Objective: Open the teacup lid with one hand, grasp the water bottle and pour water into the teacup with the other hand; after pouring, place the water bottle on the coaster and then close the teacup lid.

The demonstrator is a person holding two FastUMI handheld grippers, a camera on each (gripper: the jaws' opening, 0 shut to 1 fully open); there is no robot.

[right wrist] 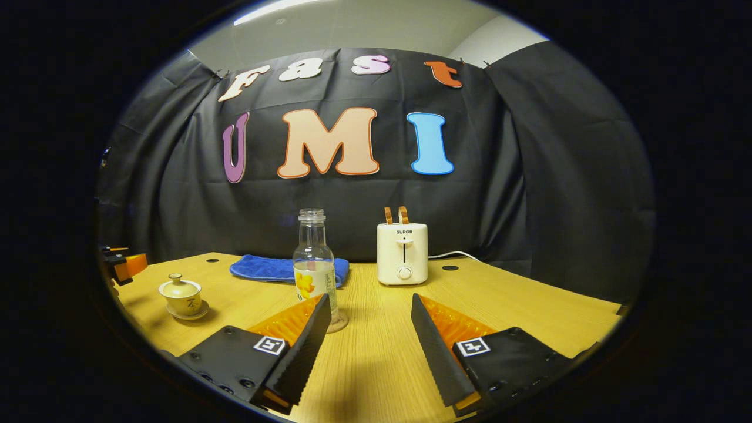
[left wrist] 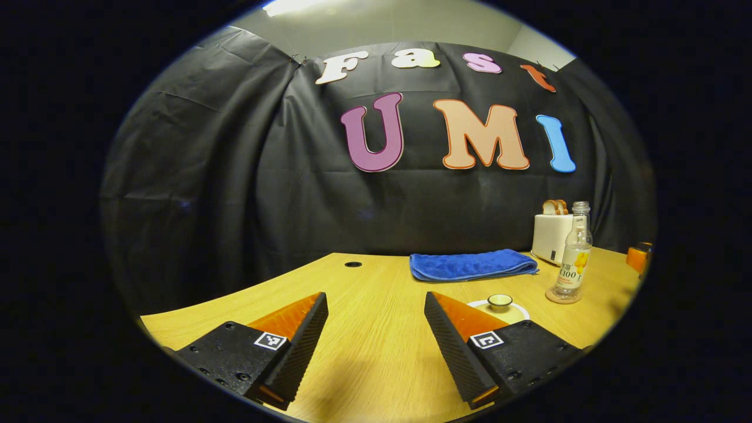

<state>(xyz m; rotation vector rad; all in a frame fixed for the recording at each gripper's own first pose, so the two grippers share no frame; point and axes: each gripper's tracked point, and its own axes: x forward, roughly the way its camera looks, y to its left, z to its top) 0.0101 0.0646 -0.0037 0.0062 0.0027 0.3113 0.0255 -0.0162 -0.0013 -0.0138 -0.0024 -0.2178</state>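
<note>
Nothing started: teacup lid (right wrist: 179, 285) on, water bottle (right wrist: 315, 264) mid-desk on coaster (left wrist: 562, 295), left gripper (left wrist: 376, 329) and right gripper (right wrist: 367, 335) both spread wide, empty.

A staged recording booth, not a real kitchen: black cloth (right wrist: 529, 176) hangs as the wall across the middle of the right gripper view, with bare ceiling (right wrist: 352, 26) above. Low in the frame, a wooden table (right wrist: 376, 364) carries household props: toaster (right wrist: 402, 254), blue towel (right wrist: 264, 268), bottle (right wrist: 314, 264), teacup (right wrist: 181, 295).
</note>
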